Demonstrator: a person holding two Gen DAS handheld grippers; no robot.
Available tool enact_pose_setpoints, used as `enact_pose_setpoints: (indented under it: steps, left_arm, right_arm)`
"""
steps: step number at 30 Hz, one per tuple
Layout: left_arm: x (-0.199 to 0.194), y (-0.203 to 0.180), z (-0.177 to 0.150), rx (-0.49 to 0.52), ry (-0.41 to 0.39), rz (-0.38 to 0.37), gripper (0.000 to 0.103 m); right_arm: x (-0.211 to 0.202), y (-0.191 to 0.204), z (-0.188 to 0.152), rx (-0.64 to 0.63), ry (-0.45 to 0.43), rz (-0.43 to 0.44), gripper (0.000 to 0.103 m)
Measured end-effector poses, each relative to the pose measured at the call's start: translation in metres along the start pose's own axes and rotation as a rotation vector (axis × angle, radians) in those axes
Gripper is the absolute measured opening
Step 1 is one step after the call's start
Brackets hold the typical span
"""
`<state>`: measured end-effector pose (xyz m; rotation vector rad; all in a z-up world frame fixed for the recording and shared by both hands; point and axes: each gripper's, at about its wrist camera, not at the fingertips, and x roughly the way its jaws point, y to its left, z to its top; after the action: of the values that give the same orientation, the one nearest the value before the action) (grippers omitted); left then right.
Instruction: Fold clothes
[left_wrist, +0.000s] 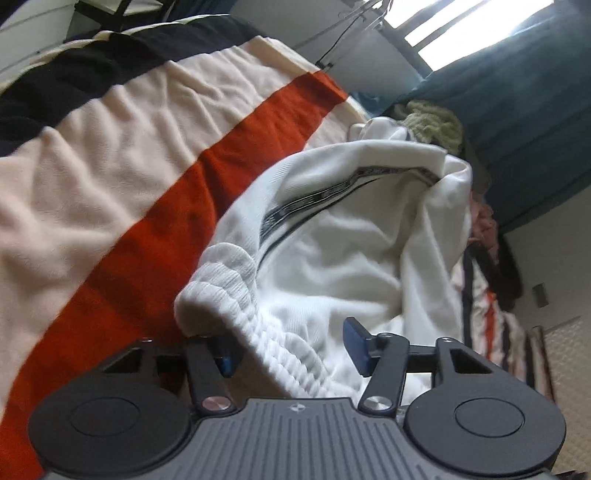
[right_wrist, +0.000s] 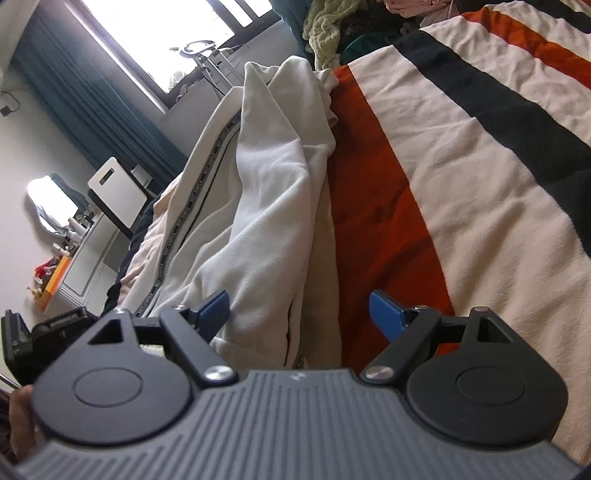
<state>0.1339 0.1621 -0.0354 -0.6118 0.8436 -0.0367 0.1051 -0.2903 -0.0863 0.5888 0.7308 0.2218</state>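
We see the white garment (left_wrist: 332, 236) lying crumpled on the striped blanket (left_wrist: 110, 177), running from the left gripper (left_wrist: 291, 347) toward one o'clock. That gripper's jaws stand spread, the ribbed waistband (left_wrist: 240, 306) bunched between them, unpinched. The right gripper (right_wrist: 299, 314) is likewise released, the garment (right_wrist: 266, 192) stretching from between its fingers toward eleven o'clock. Only the right view shows a desk (right_wrist: 92, 258) at nine o'clock. The garment is white knit with a dark patterned side tape (left_wrist: 314, 199).
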Motion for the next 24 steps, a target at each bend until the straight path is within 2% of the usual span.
enact_pose_setpoints:
  steps: [1, 7, 9, 11, 15, 21, 24]
  left_arm:
    - [0.002, 0.0, 0.002, 0.01, -0.008, 0.001, 0.03]
    - [0.012, 0.001, 0.011, 0.068, -0.054, 0.006, 0.022]
    - [0.015, 0.002, 0.014, 0.087, -0.07, 0.008, 0.019]
    - [0.022, 0.012, 0.02, 0.072, -0.068, 0.045, 0.014]
    - [0.037, 0.034, 0.031, 0.036, -0.052, 0.116, 0.013]
    - [0.038, 0.041, 0.033, 0.06, -0.045, 0.09, 0.014]
    - [0.032, 0.036, 0.031, 0.08, -0.043, 0.091, 0.017]
  right_arm:
    - [0.002, 0.0, 0.0, 0.001, 0.0, -0.003, 0.084]
    - [0.008, 0.006, -0.001, -0.044, -0.026, -0.045, 0.084]
    - [0.01, 0.007, -0.001, -0.046, -0.025, -0.027, 0.084]
    - [0.012, 0.009, -0.002, -0.048, -0.017, 0.002, 0.084]
    - [0.017, 0.015, -0.005, -0.046, 0.004, 0.06, 0.084]
    - [0.03, 0.011, -0.015, 0.068, 0.081, 0.181, 0.085]
    - [0.041, 0.016, -0.022, 0.087, 0.124, 0.216, 0.085]
